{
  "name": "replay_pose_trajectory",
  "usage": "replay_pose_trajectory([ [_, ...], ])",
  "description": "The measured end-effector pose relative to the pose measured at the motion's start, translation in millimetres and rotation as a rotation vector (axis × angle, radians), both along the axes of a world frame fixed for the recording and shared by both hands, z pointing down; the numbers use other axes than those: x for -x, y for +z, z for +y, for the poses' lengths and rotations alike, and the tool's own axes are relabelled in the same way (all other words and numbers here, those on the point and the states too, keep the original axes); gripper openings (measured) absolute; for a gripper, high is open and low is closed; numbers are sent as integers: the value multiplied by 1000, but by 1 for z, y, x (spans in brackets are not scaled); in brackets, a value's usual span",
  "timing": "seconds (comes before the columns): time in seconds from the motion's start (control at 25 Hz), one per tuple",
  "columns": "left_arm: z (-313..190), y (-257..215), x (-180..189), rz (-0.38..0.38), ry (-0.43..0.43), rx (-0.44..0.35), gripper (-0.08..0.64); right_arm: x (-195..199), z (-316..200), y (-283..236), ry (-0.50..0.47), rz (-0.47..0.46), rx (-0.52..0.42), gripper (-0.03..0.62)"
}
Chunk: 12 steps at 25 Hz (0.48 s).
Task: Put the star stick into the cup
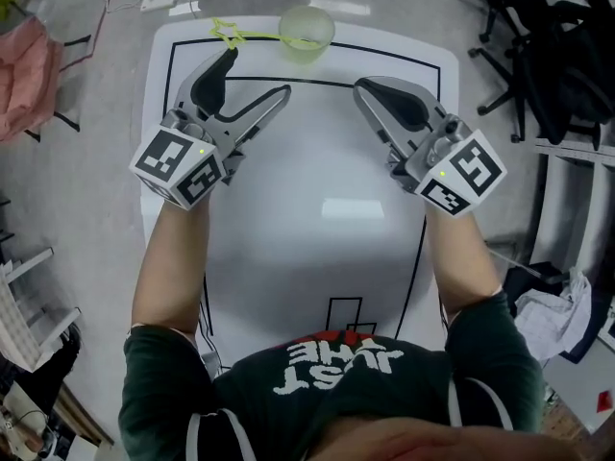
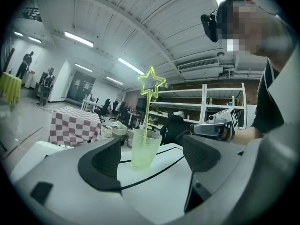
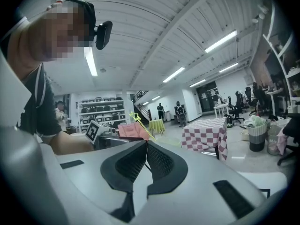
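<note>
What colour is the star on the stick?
Bright yellow-green. The star stick shows best in the left gripper view.

Noted translucent green plastic, dimpled, on the cup; smooth glossy white on the table; matt grey plastic on the left gripper and right gripper; ribbed matt black pads on the latter.

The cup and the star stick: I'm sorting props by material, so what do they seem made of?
Cup: probably plastic, pale green and translucent, with a dimpled wall; the stick shows through it. Star stick: likely thin plastic, yellow-green, its star a hollow outline; too slender to be sure.
</note>
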<state>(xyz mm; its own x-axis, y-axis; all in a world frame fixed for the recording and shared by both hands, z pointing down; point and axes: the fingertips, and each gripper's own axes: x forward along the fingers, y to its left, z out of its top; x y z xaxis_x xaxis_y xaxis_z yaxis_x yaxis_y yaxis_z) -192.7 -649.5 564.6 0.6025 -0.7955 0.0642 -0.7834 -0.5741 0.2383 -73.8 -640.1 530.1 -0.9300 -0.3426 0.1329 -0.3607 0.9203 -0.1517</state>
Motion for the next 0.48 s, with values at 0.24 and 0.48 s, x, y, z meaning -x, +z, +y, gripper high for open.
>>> replay_pose_trajectory([
  [0.24, 37, -25, 19, 38, -68, -16, 233, -12, 16, -11, 55, 23, 24, 34],
  [0.48, 84, -65, 33, 103, -76, -63, 9, -20, 37, -28, 94, 29, 57, 32],
])
